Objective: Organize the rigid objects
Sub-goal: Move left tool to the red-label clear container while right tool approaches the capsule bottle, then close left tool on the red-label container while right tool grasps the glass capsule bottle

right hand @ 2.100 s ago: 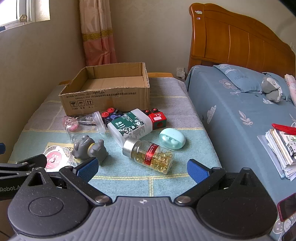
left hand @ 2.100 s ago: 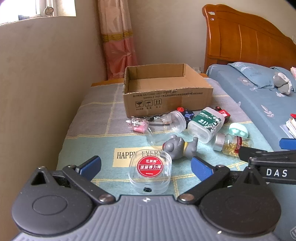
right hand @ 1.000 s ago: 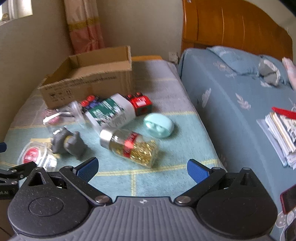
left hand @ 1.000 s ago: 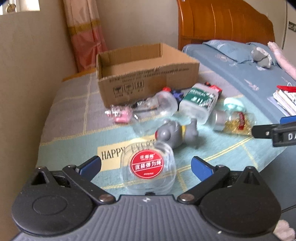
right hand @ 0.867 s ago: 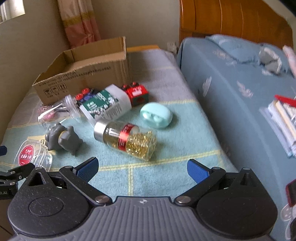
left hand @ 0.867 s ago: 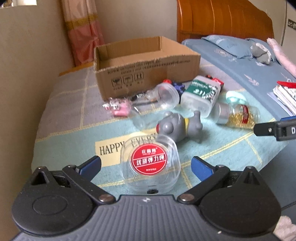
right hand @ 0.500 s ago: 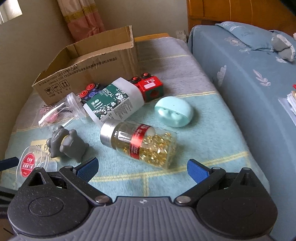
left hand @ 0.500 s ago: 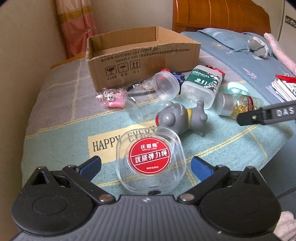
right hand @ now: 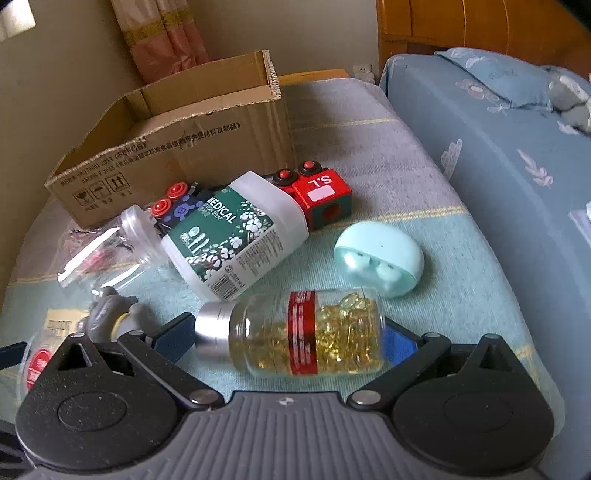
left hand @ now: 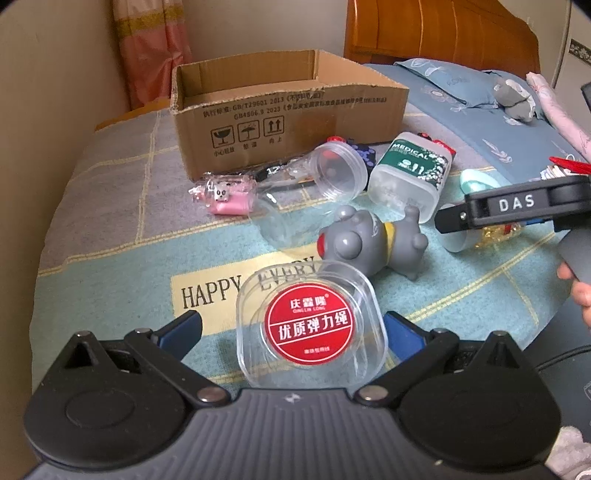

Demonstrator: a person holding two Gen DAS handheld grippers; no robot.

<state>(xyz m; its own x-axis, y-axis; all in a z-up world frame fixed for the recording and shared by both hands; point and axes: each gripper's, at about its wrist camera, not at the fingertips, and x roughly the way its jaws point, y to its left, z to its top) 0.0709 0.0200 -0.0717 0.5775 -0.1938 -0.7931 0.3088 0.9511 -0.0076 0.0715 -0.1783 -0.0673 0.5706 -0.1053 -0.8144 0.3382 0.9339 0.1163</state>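
Observation:
A clear plastic case with a red round label (left hand: pixel 310 325) lies on the blanket between the blue fingertips of my left gripper (left hand: pixel 291 330), which is open around it. A capsule bottle with a silver cap (right hand: pixel 306 332) lies on its side between the fingertips of my open right gripper (right hand: pixel 286 339). Further back stands an open cardboard box (left hand: pixel 288 122), showing nothing inside. In front of it lie a grey toy figure (left hand: pixel 369 240), a white and green swab container (right hand: pixel 236 236), a clear jar (left hand: pixel 332 177), a pink packet (left hand: pixel 227 194), a red toy cube (right hand: pixel 321 195) and a mint oval case (right hand: pixel 378 258).
The surface is a checked blanket (left hand: pixel 110 229) printed with "HAPPY". A wall (left hand: pixel 55 92) runs along the left. A bed with a blue sheet (right hand: pixel 498 147) and a wooden headboard (left hand: pixel 443 33) lies on the right. A hand (left hand: pixel 580 291) holds the right gripper's body (left hand: pixel 509 206).
Both grippers have moved forward and down. The labelled case now sits between the left fingertips, and the capsule bottle between the right ones. Neither has shut.

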